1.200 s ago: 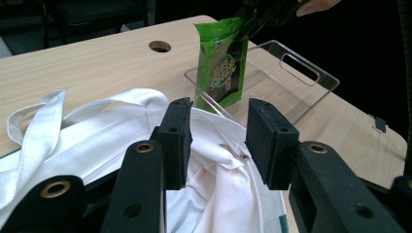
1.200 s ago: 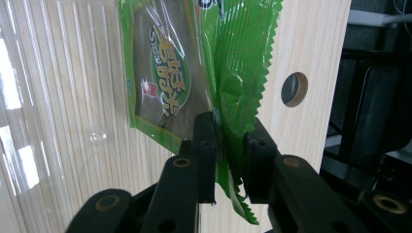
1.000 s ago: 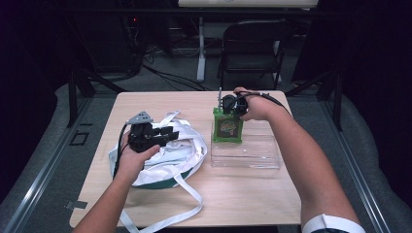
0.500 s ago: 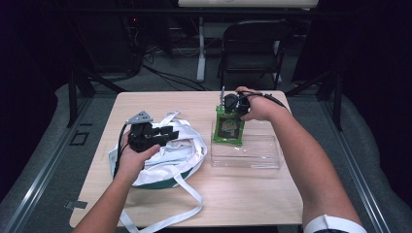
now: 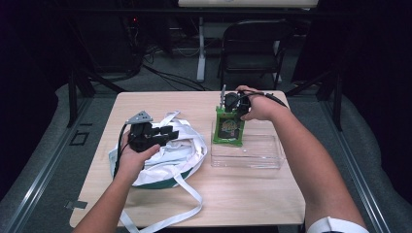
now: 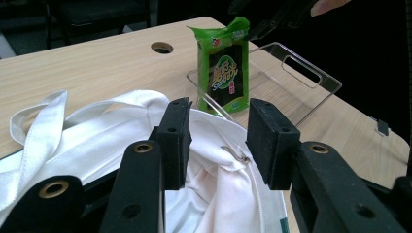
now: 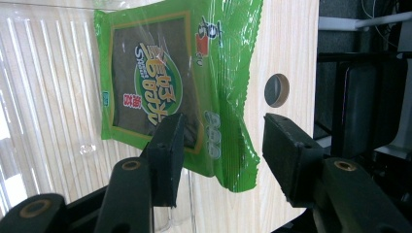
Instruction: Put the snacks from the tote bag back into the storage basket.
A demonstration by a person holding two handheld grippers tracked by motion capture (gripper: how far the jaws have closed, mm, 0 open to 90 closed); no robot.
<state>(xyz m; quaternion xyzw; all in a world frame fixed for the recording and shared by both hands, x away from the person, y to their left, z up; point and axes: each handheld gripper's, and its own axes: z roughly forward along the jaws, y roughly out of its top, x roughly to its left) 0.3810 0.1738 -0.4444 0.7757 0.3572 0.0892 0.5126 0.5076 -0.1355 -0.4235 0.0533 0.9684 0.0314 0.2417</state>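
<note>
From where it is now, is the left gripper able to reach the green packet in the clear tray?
Probably yes. The left gripper hovers open over the white bag, and bare table lies between it and the green packet. The right gripper is at the packet's top, so they may crowd.

table [image 5: 243,194] brightly lit, surroundings dark, slightly soft focus.

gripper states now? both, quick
Left gripper: open, jaws over the white bag, holding nothing.
Right gripper: open, jaws either side of the green packet's edge, not clamped.
</note>
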